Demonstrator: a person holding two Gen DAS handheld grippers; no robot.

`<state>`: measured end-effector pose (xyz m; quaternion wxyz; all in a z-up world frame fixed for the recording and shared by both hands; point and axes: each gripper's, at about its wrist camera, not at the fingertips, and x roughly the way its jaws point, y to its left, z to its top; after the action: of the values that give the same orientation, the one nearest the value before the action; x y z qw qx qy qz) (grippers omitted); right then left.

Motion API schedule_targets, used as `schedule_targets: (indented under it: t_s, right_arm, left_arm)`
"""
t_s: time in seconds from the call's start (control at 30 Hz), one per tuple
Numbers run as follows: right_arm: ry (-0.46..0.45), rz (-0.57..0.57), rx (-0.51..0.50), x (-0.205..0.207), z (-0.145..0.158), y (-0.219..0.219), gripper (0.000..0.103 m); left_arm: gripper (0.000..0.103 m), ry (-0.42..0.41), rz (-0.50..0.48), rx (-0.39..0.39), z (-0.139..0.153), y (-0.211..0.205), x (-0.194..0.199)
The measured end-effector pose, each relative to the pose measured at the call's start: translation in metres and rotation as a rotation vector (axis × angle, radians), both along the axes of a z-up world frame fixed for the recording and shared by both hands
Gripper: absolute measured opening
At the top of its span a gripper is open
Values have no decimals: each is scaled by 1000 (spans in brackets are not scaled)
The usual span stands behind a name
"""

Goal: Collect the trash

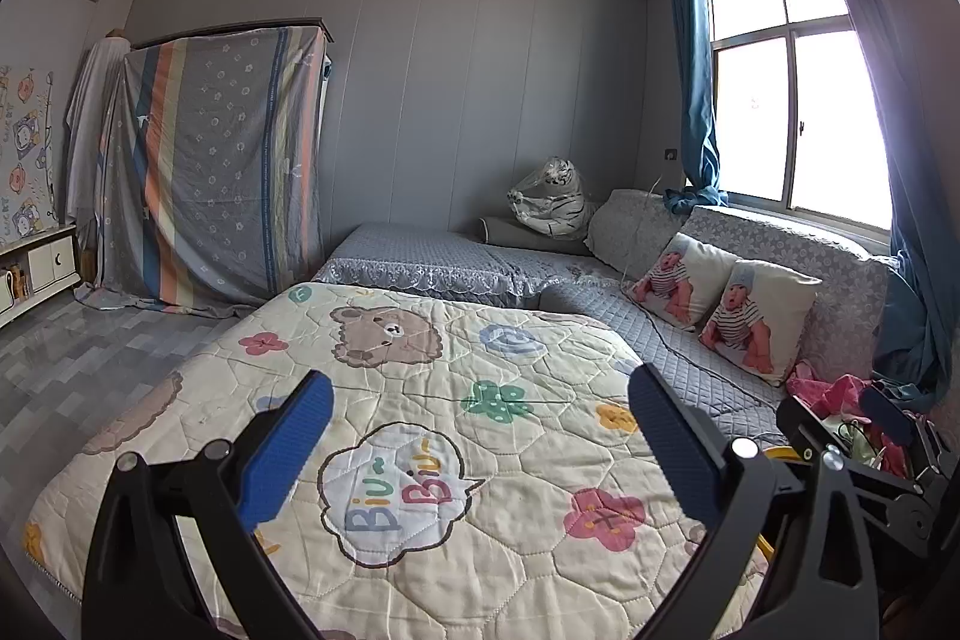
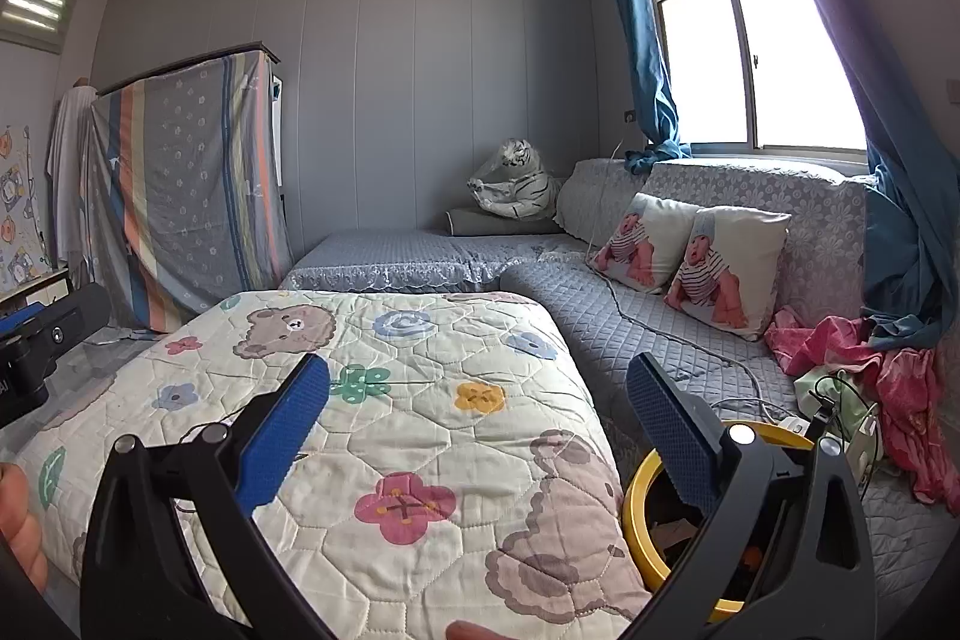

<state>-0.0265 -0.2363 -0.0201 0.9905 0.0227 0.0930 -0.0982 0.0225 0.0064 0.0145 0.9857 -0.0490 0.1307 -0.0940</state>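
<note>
My left gripper (image 1: pixel 480 382) is open and holds nothing; it hovers over a cream cartoon quilt (image 1: pixel 450 568) printed with bears and flowers. My right gripper (image 2: pixel 478 367) is also open and holds nothing, above the quilt's (image 2: pixel 420 436) right edge. A yellow-rimmed bin (image 2: pixel 634 523) stands just below its right finger, with paper scraps (image 2: pixel 675 532) inside. Only a sliver of the bin's rim (image 1: pixel 780 454) appears in the left wrist view. No loose trash shows on the quilt. Each view catches the other gripper at its edge.
A grey quilted sofa (image 2: pixel 630 328) runs along the right under the window, with two baby-print cushions (image 2: pixel 726 268), pink clothes (image 2: pixel 900 382) and a cable with chargers (image 2: pixel 792 424). A bagged tiger plush (image 2: pixel 516 184) sits in the corner. A sheet-covered wardrobe (image 1: pixel 210 160) stands left.
</note>
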Motion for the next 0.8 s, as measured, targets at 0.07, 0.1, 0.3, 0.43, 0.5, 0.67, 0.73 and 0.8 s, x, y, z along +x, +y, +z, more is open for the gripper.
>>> schedule_targets:
  t_s: [0.07, 0.1, 0.3, 0.43, 0.5, 0.67, 0.73, 0.8]
  right_arm:
    - [1, -1, 0, 0, 0, 0, 95]
    - [1, -1, 1, 0, 0, 0, 95]
    - [5, 2, 0, 1, -2, 0, 95]
    - [8, 1, 1, 1, -2, 0, 95]
    - [8, 2, 1, 1, -2, 1, 95]
    - [15, 2, 0, 4, -6, 2, 95]
    - [20, 4, 2, 5, -6, 1, 95]
    - [22, 4, 2, 5, -7, 1, 95]
  left_arm:
    - [95, 0, -2, -1, 0, 0, 1]
    - [95, 0, -1, -1, 0, 0, 1]
    - [95, 1, -1, -1, -1, 0, 0]
    - [95, 3, -2, -2, 0, 0, 1]
    - [95, 3, -1, -1, 0, 0, 1]
    - [95, 9, -3, -2, -2, 1, 1]
    - [95, 16, -2, -2, -5, 1, 2]
    - [95, 22, -3, -11, -7, 2, 2]
